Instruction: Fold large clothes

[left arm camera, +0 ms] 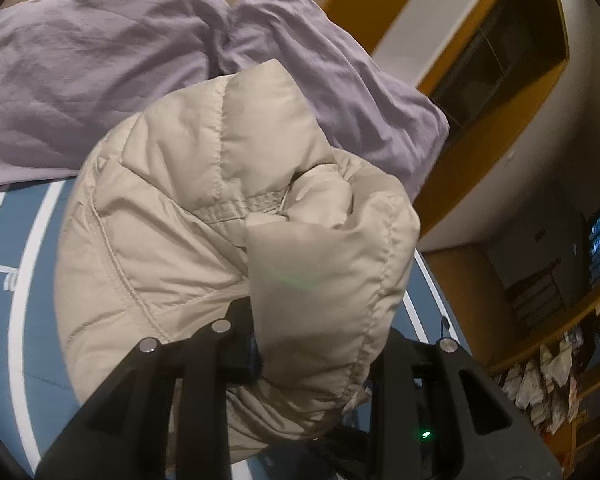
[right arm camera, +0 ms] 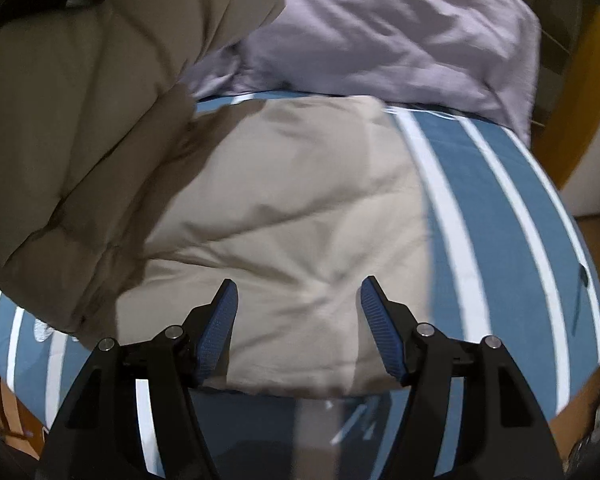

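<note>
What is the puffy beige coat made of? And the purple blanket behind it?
The beige coat looks like smooth, slightly shiny nylon or polyester with soft filling inside: stitched lines divide it into puffy panels. The purple blanket looks like matte, soft woven cloth, maybe cotton, because it crumples into many fine wrinkles with no shine. Neither can be told for sure by sight.
</note>
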